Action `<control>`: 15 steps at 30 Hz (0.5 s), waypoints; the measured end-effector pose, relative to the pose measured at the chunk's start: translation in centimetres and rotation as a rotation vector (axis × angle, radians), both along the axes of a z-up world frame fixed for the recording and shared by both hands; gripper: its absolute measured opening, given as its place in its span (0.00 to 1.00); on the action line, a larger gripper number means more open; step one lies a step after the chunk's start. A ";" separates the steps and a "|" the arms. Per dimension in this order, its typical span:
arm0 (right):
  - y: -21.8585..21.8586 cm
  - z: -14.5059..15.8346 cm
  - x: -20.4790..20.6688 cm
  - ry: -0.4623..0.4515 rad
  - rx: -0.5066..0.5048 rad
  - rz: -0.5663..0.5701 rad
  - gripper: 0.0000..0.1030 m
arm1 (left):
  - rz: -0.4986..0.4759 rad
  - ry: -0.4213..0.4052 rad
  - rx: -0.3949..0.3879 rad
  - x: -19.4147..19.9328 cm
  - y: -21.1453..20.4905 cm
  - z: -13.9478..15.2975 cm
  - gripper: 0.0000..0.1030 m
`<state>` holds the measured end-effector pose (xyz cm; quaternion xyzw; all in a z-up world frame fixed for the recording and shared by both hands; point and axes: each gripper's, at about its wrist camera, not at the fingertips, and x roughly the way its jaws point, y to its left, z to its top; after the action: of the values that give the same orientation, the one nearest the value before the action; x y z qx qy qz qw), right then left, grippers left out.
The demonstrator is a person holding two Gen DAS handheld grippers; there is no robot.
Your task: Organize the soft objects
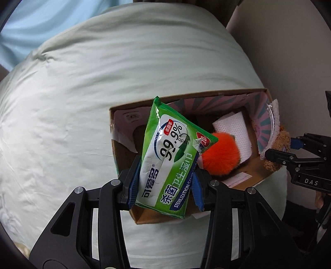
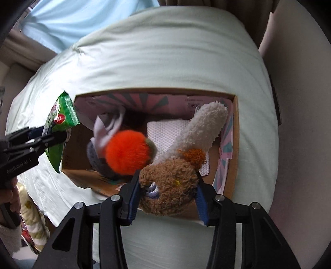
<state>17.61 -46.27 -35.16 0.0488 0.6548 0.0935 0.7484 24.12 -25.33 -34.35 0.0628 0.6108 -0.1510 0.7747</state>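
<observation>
My left gripper (image 1: 165,182) is shut on a green wet-wipes pack (image 1: 171,157) and holds it above the left part of an open cardboard box (image 1: 124,157). The pack also shows in the right wrist view (image 2: 60,132). My right gripper (image 2: 167,194) is shut on a brown and white plush toy (image 2: 171,186) over the box's (image 2: 233,165) near edge. An orange fluffy ball (image 1: 221,155) lies inside the box on white tissue (image 1: 235,128). The ball shows in the right wrist view (image 2: 128,151) too, beside a grey and white soft item (image 2: 97,157).
The box rests on a pale green duvet (image 1: 103,82) on a bed. A beige wall (image 1: 289,51) runs along the right side. A light blue curtain (image 2: 72,18) hangs at the far left. The right gripper (image 1: 289,157) shows at the box's right edge.
</observation>
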 end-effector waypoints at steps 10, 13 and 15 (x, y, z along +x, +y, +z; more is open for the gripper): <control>0.2 -0.6 -0.4 -0.071 -0.070 0.037 0.96 | -0.023 0.018 -0.023 1.3 -1.1 -0.4 1.00; 0.4 -0.3 -1.0 -0.080 -0.082 0.041 0.96 | -0.019 0.015 -0.028 0.9 -0.6 0.0 1.00; 0.5 0.1 -1.4 -0.092 -0.079 0.034 0.96 | -0.013 0.015 -0.034 0.6 -0.1 0.4 1.00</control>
<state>16.19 -45.74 -35.11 0.0039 0.6236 0.0824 0.7774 24.68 -25.46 -33.98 0.0522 0.6133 -0.1668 0.7702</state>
